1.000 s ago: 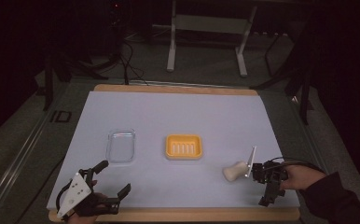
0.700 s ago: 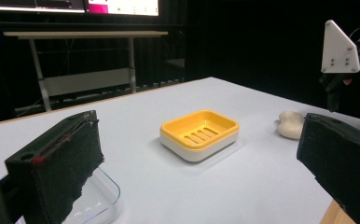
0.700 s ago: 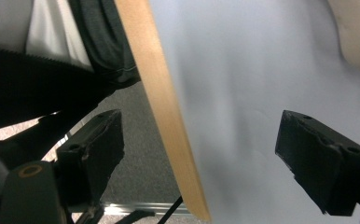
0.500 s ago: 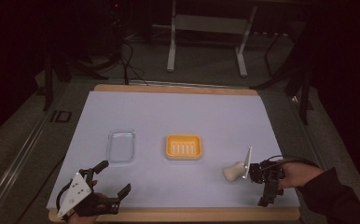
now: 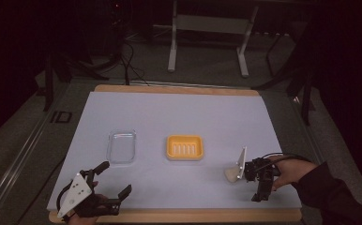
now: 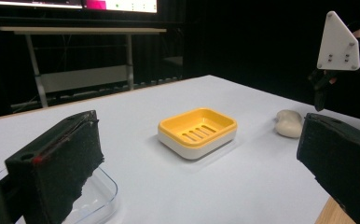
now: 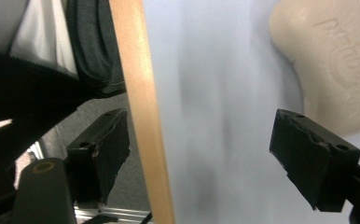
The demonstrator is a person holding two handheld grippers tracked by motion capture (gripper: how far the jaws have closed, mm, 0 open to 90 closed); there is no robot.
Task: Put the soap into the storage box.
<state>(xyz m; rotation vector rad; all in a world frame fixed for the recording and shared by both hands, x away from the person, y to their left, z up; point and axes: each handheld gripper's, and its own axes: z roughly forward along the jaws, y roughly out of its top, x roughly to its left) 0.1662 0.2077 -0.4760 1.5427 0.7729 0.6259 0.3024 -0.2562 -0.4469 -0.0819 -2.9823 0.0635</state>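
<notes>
A cream bar of soap (image 5: 230, 174) lies on the white table sheet at the right, with a yellow soap dish (image 5: 184, 147) in the middle. My right gripper (image 5: 253, 183) hangs over the sheet just right of the soap, pointing down. In the right gripper view its jaws (image 7: 204, 144) stand open on bare sheet, and the soap (image 7: 336, 60) lies just beyond one jaw. Those jaws have just been closing with nothing between them. My left gripper (image 5: 113, 179) rests open at the front left, and its own view looks toward the dish (image 6: 197, 131) and soap (image 6: 289, 123).
A clear plastic tray (image 5: 121, 146) sits left of the dish, just ahead of the left gripper. The wooden front edge (image 7: 141, 107) of the table runs close under the right gripper's near jaw. A metal stand (image 5: 207, 28) is beyond the table's far edge.
The right gripper has edged slightly left toward the soap, and its grey plate is now nearer the bar. The soap, dish, tray and left gripper have stayed put.
</notes>
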